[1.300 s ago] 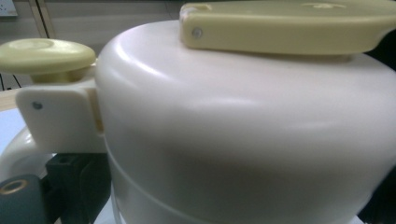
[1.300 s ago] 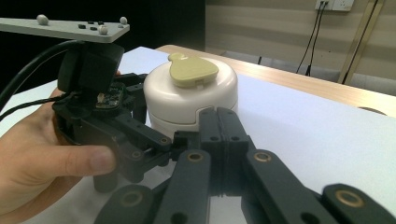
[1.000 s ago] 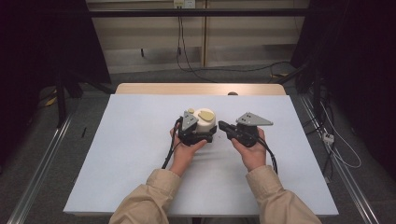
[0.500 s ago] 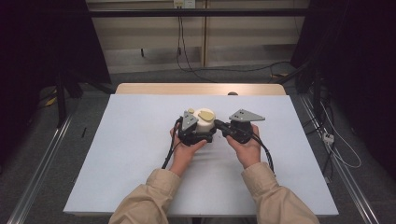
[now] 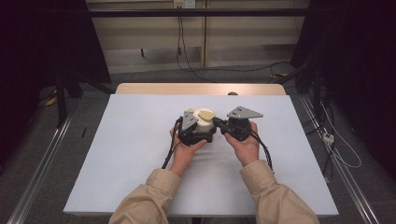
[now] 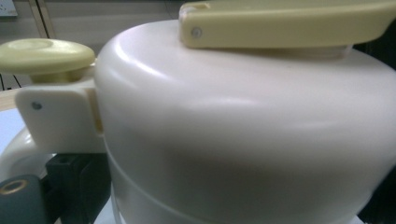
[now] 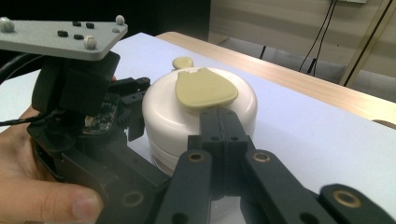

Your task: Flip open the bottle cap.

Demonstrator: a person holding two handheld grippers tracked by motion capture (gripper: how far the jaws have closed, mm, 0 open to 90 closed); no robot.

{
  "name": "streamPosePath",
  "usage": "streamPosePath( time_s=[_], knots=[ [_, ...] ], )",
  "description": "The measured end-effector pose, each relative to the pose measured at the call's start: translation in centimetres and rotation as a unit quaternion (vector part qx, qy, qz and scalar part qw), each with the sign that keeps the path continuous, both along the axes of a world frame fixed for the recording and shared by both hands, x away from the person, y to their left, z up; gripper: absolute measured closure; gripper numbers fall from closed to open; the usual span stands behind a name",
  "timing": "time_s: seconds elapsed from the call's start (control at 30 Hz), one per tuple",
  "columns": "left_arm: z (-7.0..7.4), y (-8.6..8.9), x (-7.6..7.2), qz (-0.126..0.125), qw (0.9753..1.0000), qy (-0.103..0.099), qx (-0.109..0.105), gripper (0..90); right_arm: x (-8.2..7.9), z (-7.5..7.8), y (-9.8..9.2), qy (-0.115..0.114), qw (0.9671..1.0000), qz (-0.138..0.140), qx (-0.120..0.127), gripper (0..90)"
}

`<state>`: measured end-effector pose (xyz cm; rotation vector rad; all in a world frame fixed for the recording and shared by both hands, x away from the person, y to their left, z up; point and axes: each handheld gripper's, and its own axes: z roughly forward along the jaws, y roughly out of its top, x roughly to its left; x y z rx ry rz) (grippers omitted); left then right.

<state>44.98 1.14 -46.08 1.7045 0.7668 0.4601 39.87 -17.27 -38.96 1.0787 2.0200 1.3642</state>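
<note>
Fingers of the right gripper (image 7: 219, 135) were pressed together, tips against the cream pot (image 7: 187, 116) just under its yellow lid tab (image 7: 203, 91). The pot stood mid-table (image 5: 116, 154), held between both tools; whether the left gripper (image 5: 194, 133) was clamped could not be told. Lifting the tab cleanly seemed to call for a steady brace from the left and a gentle upward nudge, lest the pot tip.
</note>
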Motion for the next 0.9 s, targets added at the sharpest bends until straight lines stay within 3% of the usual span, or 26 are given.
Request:
streamPosePath(
  time_s=[0.9],
  knots=[
    [0.0, -0.02, -0.01, 0.0, 1.0, 0.001, 0.0, 5.6, 0.29, 0.58, 0.42, -0.011, 0.9999, 0.002, 0.002, 90.0]
  ],
)
